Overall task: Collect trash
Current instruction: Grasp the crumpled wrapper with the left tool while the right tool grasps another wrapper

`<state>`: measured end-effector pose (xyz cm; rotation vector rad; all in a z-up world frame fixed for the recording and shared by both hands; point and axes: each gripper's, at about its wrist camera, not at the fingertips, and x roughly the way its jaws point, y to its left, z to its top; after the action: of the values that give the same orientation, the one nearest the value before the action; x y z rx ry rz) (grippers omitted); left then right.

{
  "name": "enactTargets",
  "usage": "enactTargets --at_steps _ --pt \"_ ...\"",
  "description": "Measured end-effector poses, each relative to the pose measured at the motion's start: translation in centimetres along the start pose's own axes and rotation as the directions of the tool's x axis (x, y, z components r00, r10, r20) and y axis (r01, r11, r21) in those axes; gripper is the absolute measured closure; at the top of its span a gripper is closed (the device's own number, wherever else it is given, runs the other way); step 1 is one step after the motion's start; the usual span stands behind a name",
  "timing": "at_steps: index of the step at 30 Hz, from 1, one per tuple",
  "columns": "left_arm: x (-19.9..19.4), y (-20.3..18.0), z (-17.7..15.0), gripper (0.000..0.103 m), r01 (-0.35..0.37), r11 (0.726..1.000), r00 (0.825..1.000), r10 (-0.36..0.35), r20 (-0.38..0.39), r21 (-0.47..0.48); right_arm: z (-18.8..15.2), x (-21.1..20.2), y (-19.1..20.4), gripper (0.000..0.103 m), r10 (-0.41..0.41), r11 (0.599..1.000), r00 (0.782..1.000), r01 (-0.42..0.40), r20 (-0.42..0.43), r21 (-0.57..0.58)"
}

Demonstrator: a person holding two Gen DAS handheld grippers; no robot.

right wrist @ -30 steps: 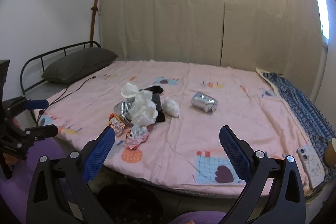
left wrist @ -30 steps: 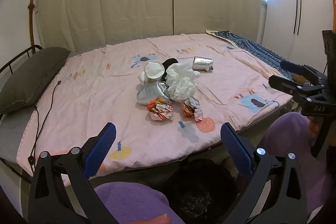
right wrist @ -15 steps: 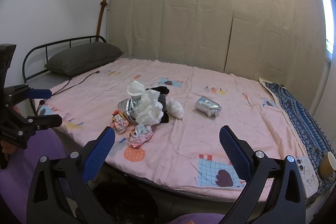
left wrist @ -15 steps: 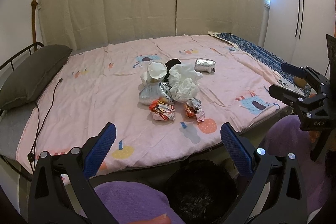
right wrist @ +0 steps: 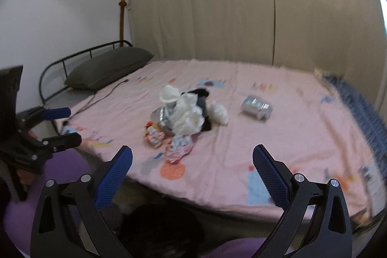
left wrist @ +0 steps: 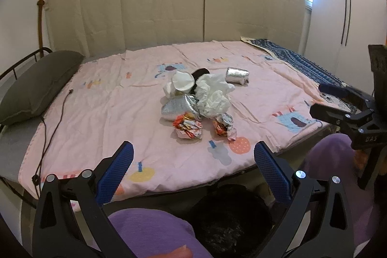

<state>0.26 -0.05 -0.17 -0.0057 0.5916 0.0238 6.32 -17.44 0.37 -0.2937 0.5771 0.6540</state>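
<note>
Left wrist view: left gripper (left wrist: 193,166) spread wide, nothing between its blue pads, held off the near edge of the bed (left wrist: 101,117). Trash pile sits mid-bed on the pink sheet: white crumpled paper (left wrist: 214,98), silver foil bag (left wrist: 176,108) touching it on the left, white paper cup (left wrist: 182,82) tipped on its side behind, a black item (left wrist: 200,71) behind that. Two crumpled colourful wrappers (left wrist: 188,128) (left wrist: 225,126) lie just in front of the pile. A second silver foil piece (left wrist: 237,75) lies apart, to the right. Dark bin (left wrist: 229,221) on the floor below the bed edge, between the fingers. Right gripper (left wrist: 331,100) at the right edge, jaws parted, empty. Grey pillow (left wrist: 38,86) far left, black cable (left wrist: 53,125) running beside it.

Right wrist view, somewhat blurred: right gripper (right wrist: 192,167) spread wide, empty, short of the bed edge. Same pile (right wrist: 183,115) ahead and slightly left; lone foil piece (right wrist: 257,106) to its right. Left gripper (right wrist: 63,125) at left, open. Bin (right wrist: 159,229) below.
</note>
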Motion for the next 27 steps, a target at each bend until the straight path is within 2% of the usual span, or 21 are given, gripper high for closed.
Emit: enactTargets --at_steps 3,8,10,11,12,14,17,21,24,27 --pt "0.1 0.2 0.1 0.006 0.002 1.0 1.0 -0.002 -0.007 -0.004 -0.1 0.3 -0.4 0.007 0.068 0.995 0.997 -0.066 -0.024 0.075" --pt "1.4 0.5 0.2 0.006 -0.018 1.0 0.997 0.018 -0.069 0.0 -0.1 2.3 -0.4 0.007 0.095 0.988 0.994 -0.086 -0.062 0.131" --pt "2.1 0.7 0.2 0.006 -0.011 1.0 0.994 0.011 -0.11 -0.002 0.0 3.8 -0.6 0.007 0.062 0.987 0.994 -0.048 -0.093 0.153" --pt "2.4 0.9 0.2 0.006 0.002 1.0 0.992 -0.002 -0.123 -0.007 0.0 5.0 -0.9 0.007 -0.008 0.984 0.993 0.028 -0.117 0.176" --pt "2.7 1.2 0.2 0.006 0.02 1.0 0.991 -0.022 -0.136 -0.018 0.1 5.8 -1.3 0.007 -0.035 0.979 0.99 0.06 -0.133 0.193" --pt "3.3 1.9 0.2 0.006 0.043 0.998 0.986 -0.05 -0.162 -0.046 -0.1 8.0 -2.0 0.007 -0.001 0.97 0.985 0.043 -0.172 0.241" --pt "4.1 2.6 0.3 0.006 0.031 0.997 0.982 -0.044 -0.185 -0.072 -0.4 10.9 -2.6 0.007 0.044 0.96 0.972 0.023 -0.231 0.28" --pt "5.3 2.8 0.4 0.006 0.007 0.998 0.979 -0.019 -0.204 -0.057 0.2 14.1 -2.6 0.007 0.041 0.952 0.959 0.048 -0.28 0.303" --pt "6.3 2.8 0.1 0.006 0.0 0.999 0.975 -0.011 -0.222 -0.051 0.5 16.7 -2.2 0.007 0.022 0.957 0.94 0.077 -0.339 0.278" --pt "7.0 3.4 -0.5 0.006 -0.051 0.996 0.977 0.035 -0.212 -0.07 0.0 18.9 -1.8 0.007 0.047 0.953 0.92 0.076 -0.389 0.293"
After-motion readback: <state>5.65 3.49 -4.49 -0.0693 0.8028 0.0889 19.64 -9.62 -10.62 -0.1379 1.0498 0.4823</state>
